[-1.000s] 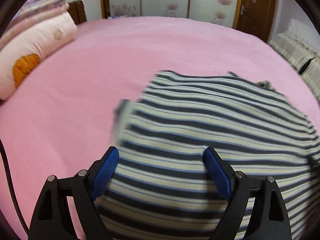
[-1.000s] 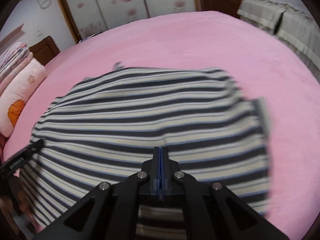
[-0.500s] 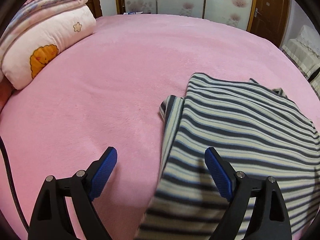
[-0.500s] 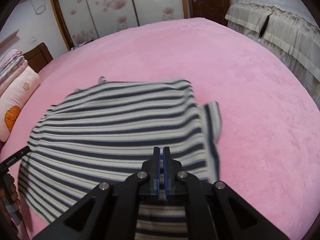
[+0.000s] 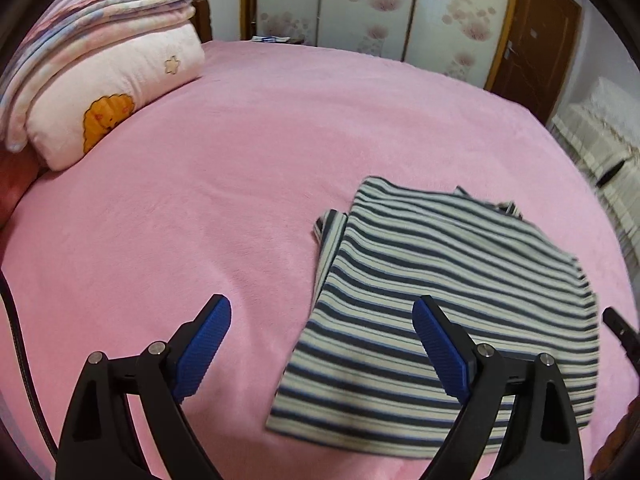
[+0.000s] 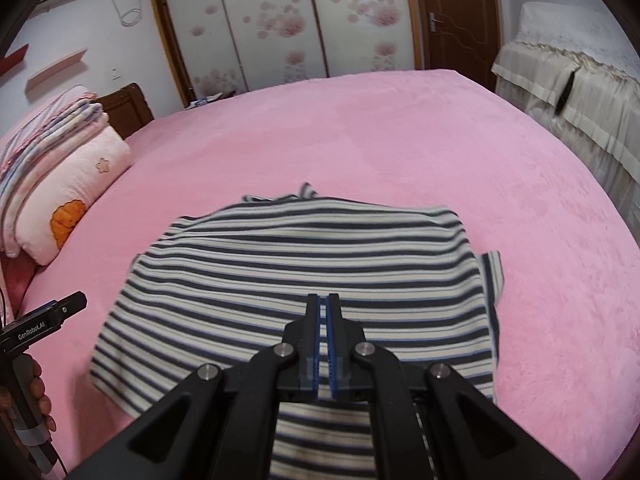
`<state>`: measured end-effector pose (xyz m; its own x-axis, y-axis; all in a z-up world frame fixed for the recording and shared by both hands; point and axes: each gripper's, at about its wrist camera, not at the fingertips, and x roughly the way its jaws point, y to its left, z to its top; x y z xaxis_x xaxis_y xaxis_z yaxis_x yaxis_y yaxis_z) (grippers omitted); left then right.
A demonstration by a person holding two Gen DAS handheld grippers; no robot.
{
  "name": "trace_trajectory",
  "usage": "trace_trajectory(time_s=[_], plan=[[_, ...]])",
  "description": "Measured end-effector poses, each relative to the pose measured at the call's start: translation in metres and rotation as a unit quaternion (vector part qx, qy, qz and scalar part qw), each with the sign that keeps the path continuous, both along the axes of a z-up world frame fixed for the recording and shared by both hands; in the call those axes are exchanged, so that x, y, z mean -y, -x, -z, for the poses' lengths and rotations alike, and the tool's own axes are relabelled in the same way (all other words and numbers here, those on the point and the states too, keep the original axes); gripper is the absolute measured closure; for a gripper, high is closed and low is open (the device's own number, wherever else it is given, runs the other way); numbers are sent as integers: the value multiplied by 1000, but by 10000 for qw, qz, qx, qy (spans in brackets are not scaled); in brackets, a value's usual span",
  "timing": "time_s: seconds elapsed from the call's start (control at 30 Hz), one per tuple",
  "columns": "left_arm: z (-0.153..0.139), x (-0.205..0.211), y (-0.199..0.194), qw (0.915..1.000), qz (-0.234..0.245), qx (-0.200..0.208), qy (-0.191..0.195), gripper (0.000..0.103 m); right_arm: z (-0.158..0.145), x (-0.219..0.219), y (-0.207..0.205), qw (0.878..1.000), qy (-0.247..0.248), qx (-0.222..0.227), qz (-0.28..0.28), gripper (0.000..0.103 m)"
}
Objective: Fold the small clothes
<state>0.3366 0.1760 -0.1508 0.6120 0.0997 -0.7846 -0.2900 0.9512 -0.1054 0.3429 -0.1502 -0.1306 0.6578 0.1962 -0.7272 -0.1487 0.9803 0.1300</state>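
A dark-and-cream striped shirt [image 5: 460,300] [image 6: 300,272] lies spread flat on the pink bed cover [image 5: 220,180], one short sleeve [image 5: 330,236] sticking out at its side. My left gripper [image 5: 320,306] hovers above the shirt's near left part. Its jaws are opening, the blue pads wide apart and pressing on nothing. My right gripper [image 6: 322,300] hangs over the middle of the near hem with its pads shut together. No cloth shows pinched between them. The hem under its arms is hidden.
A pink pillow [image 5: 120,92] with folded blankets [image 5: 100,12] on it lies at the bed's far left. Floral wardrobe doors [image 6: 280,20] and a brown door [image 5: 532,40] stand behind. A cream-covered piece of furniture [image 6: 580,92] is at the right. A hand [image 6: 36,392] holds the left gripper's handle.
Both grippers have risen and drawn back, so the shirt looks smaller and farther off. The left gripper has slid left off the shirt's middle. The shirt has settled flat.
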Motion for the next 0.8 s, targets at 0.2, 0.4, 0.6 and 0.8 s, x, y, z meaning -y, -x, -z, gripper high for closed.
trace_trajectory(time_s=[0.2, 0.4, 0.6, 0.8], plan=[[-8, -23, 37, 9983, -337, 137, 452, 12, -17, -24, 15, 9992, 161, 293, -196, 79], [38, -46, 77, 9854, -743, -159, 1523, 11, -12, -44, 19, 9987, 109, 364, -333, 78], [103, -36, 103, 9569, -798, -523, 2743, 11, 7, -57, 20, 9987, 17, 385, -324, 78], [122, -16, 97, 9452, -576, -19, 3214, 11, 30, -63, 20, 9991, 75, 319, -266, 78]])
